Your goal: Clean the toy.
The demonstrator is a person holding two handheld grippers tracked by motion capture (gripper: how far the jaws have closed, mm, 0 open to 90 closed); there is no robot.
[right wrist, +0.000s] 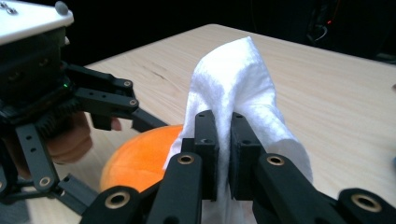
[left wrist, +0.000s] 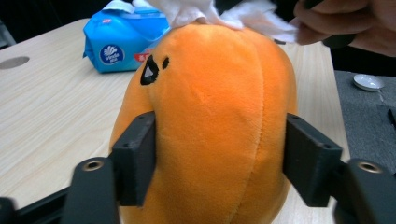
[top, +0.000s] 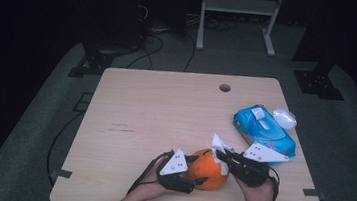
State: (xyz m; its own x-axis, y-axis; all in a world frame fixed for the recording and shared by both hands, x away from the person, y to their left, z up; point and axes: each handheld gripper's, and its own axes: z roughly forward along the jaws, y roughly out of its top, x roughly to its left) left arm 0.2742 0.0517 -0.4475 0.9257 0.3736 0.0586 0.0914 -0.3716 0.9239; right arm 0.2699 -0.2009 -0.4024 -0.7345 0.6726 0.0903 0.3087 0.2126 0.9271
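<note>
- Pumpkin plush (top: 208, 170), orange, sits near the front edge of my table (top: 166, 104), right of centre, between both tools.
- My left gripper (left wrist: 219, 156) has its jaws on either flank of the plush; in the left gripper view both pads press on the fabric, so I read it as clamped on the toy.
- My right gripper (right wrist: 224, 154) has its jaws pressed together, pinching a white wipe (right wrist: 238, 79) that stands up above them; from the high view the wipe lies against the top of the plush.
- Blue wipe pack (top: 264, 130) lies close to the table's right edge, just beyond my right hand (top: 259, 194), so room on that side is tight.
- Small white lid (top: 284, 118) rests just beside the pack's far end, at the table's edge.
- Open wood stretches to the left and toward the far edge, where a round cable hole (top: 225, 88) sits; that is my free room.
- Front edge lies close behind both hands, little margin there.
</note>
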